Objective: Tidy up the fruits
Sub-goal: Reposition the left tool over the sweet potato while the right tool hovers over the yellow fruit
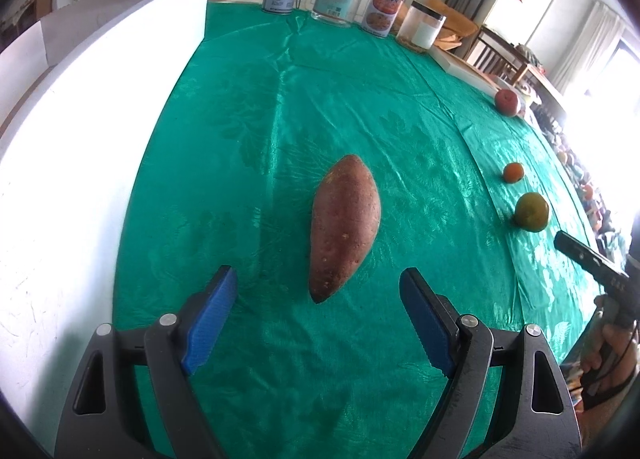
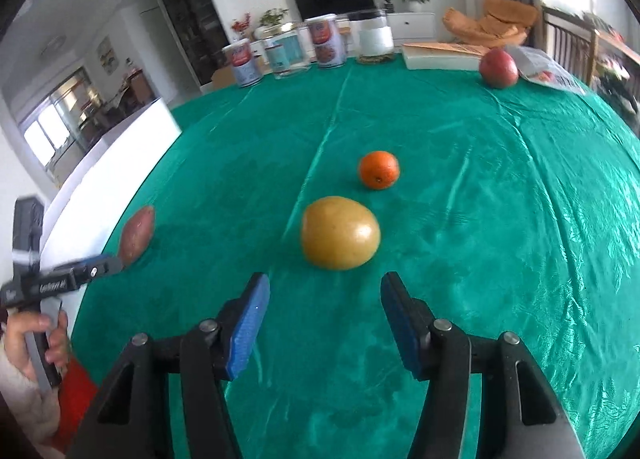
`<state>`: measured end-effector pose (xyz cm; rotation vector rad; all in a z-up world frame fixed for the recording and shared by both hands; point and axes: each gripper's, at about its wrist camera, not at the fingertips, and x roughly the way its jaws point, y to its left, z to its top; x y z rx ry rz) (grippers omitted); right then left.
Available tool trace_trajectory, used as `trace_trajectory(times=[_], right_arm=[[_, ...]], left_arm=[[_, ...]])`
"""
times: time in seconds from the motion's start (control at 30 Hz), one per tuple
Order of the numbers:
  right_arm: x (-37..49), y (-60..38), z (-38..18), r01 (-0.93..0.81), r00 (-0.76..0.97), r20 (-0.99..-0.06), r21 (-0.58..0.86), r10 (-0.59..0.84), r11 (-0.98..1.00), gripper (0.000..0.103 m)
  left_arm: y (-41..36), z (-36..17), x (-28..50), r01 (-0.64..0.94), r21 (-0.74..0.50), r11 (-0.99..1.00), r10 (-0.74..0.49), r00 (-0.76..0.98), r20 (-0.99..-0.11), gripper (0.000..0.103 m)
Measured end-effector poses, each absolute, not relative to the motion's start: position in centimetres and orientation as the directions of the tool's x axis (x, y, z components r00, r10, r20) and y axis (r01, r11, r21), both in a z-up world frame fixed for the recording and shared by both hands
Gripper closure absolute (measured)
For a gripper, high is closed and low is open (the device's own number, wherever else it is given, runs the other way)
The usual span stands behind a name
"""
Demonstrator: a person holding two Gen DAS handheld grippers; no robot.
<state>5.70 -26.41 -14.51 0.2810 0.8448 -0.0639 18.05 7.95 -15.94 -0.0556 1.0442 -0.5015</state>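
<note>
Judging by how the fruit lies, the sorting has hardly begun: nothing is gathered and neither gripper holds anything. Nearest, the left gripper [image 1: 318, 301] stands wide apart and empty above the green tablecloth [image 1: 248, 119], the near tip of the sweet potato [image 1: 345, 225] lying just ahead of its fingertips. The right gripper [image 2: 325, 299] is moderately parted, also empty, aimed at the yellow fruit [image 2: 340, 233] just beyond its tips. Farther on sits the orange [image 2: 379, 170], apart from it, and the red apple [image 2: 499, 68] lies well away near the far edge, by the row of cans and jars [image 2: 326, 41]. All four pieces remain scattered and unmoved.
</note>
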Motion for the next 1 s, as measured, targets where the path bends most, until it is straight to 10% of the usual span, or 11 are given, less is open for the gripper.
trace_trajectory(times=[0.33, 0.67, 1.0], right_arm=[[9.6, -31.9, -17.6, 0.244, 0.729, -0.625, 0.619, 0.280, 0.746, 0.051], [11.3, -17.6, -14.7, -0.079, 0.654, -0.757, -0.082, -0.010, 0.993, 0.051], [12.3, -16.6, -14.4, -0.114, 0.633, -0.771, -0.015, 0.061, 0.993, 0.050]], left_arm=[[7.8, -15.3, 17.7, 0.380, -0.268, 0.885, -0.421, 0.410, -0.809, 0.018], [7.5, -15.6, 17.6, 0.393, -0.273, 0.878, -0.428, 0.389, -0.815, 0.018], [7.3, -15.4, 17.4, 0.410, -0.274, 0.870, -0.436, 0.381, -0.815, 0.018]])
